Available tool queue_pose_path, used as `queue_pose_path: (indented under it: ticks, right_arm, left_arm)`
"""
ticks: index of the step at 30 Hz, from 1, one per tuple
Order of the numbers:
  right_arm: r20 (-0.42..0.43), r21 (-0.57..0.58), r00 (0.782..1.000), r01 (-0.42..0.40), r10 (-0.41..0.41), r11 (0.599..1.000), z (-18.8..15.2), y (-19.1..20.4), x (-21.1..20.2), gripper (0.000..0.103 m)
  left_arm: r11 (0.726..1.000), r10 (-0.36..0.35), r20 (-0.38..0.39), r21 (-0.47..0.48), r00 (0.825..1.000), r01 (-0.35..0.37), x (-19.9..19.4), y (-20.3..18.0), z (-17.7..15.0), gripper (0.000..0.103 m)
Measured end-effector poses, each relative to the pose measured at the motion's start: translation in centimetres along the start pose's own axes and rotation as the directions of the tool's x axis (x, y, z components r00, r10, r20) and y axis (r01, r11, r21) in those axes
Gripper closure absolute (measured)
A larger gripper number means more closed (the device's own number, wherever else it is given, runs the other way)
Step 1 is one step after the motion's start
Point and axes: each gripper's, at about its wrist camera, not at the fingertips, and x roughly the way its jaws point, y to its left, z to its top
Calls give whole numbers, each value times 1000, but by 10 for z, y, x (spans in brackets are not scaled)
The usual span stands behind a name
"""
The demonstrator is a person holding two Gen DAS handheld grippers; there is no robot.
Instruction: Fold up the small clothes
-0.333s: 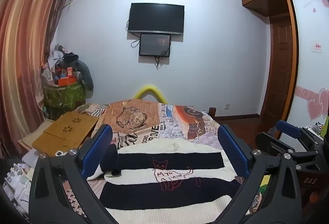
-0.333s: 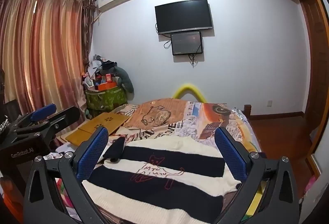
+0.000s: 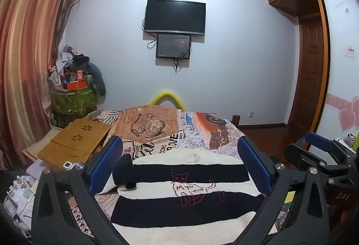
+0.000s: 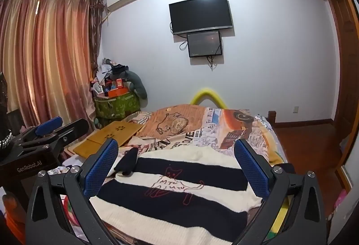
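I hold my left claw (image 3: 179, 168) out over the near end of the bed (image 3: 202, 132), its two blue-padded fingers (image 3: 105, 164) spread as wide as they go, one at the lower left and one at the lower right of the left wrist view. Nothing sits between the pads; they hang above the cloth and pinch nothing. My right claw (image 4: 177, 168) is posed the same way, tipped slightly downward toward the bed, with its fingers (image 4: 101, 168) fully apart and nothing gripped.

Both claws are side by side and aimed the same way, toward the far wall. In the left wrist view my right claw (image 3: 318, 155) shows at the right edge of the frame; in the right wrist view my left claw (image 4: 47, 132) shows at the left edge.

The striped sweater (image 3: 186, 195) lies flat on the bed in the lower centre of both views, framed between each claw's fingers. It has broad navy and cream bands and a red outline of a cat (image 3: 193, 186) stitched on the middle. One dark sleeve (image 3: 125, 171) is laid over the garment's left side, just beside the left finger of each claw. The sweater (image 4: 175, 195) rests on a patchwork printed bedspread (image 4: 202, 130), which fills the middle of the frame behind it.
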Motion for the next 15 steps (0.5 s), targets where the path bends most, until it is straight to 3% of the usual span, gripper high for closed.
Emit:
queue_pose_path:
  ticks: [15]
  right_arm:
    - [-22, 11, 1000, 6, -5, 1000, -1, -4, 7, 1]
  left_arm:
    - [1000, -2, 14, 2, 1000, 2, -3, 1, 2, 0]
